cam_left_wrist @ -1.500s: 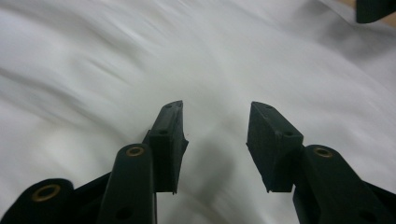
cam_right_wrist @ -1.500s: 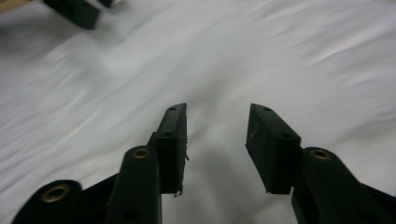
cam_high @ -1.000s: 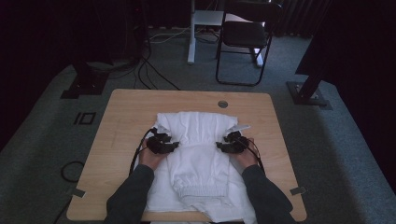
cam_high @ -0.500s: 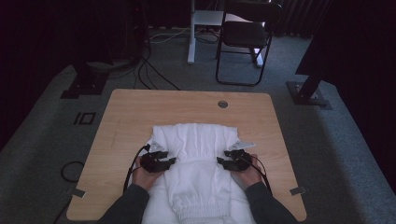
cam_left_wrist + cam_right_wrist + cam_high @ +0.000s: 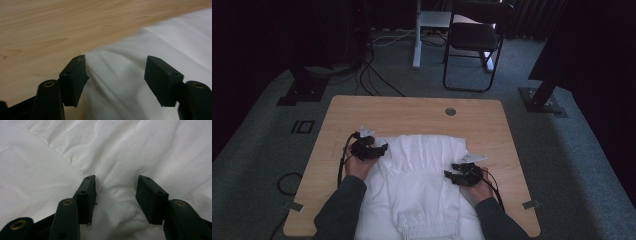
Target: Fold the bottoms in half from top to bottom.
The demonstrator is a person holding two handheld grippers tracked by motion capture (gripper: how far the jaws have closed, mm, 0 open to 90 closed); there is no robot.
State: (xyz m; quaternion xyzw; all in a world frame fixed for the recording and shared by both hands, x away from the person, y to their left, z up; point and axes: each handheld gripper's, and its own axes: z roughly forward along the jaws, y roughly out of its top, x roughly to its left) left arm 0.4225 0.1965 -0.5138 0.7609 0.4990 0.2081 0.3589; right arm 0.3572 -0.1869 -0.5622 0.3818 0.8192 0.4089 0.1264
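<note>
We find the folded white cotton garment (image 5: 424,185) lying flat on the light wooden table (image 5: 412,112), beneath both tongs. The left gripper (image 5: 115,75), jaws just opened, stands spread over its edge, apparently releasing. The right gripper (image 5: 116,192) straddles a raised fold; whether it pinches, we cannot tell.

White, rumpled cotton garment with ribbed hem (image 5: 424,185), spread flat on the table, hem at six o'clock, overhanging the near edge.
</note>
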